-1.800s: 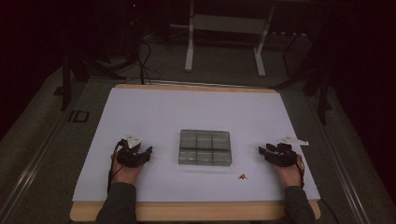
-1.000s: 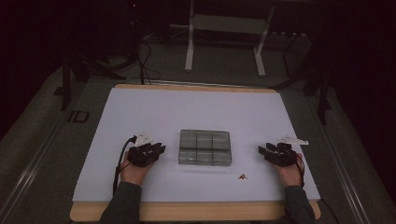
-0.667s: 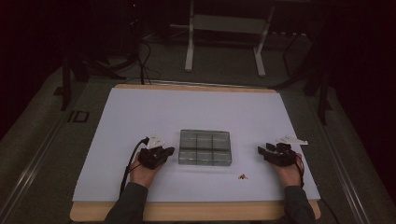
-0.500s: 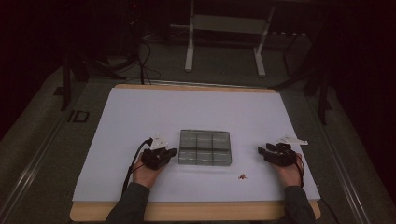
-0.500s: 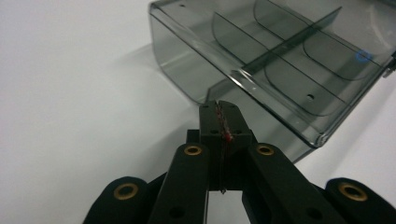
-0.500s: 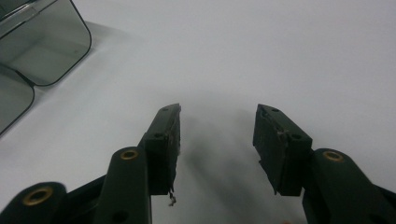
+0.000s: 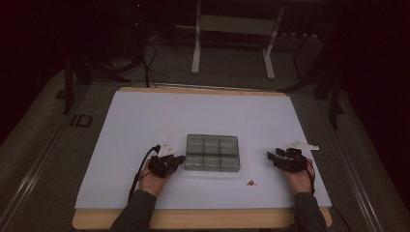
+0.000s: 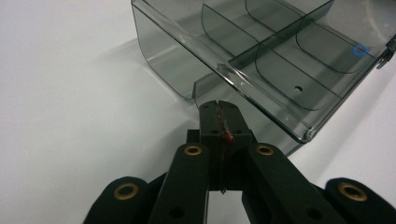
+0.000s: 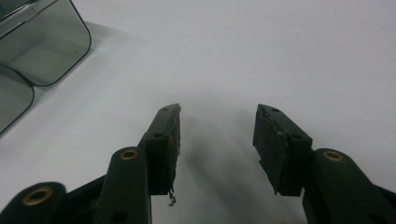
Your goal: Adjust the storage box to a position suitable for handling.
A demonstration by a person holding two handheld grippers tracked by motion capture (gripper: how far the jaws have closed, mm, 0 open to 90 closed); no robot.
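Left tongs (image 8: 218, 109) with jaws pressed together, right tongs (image 9: 217, 123) with jaws spread wide

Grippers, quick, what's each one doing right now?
Left gripper: jaws shut, at the clear compartment box, holding nothing that can be told.
Right gripper: jaws open, empty.

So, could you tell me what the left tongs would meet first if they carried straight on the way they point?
Most likely the near edge of the clear divided box; the left tongs, shut, point right at its rim, though depth is hard to judge.
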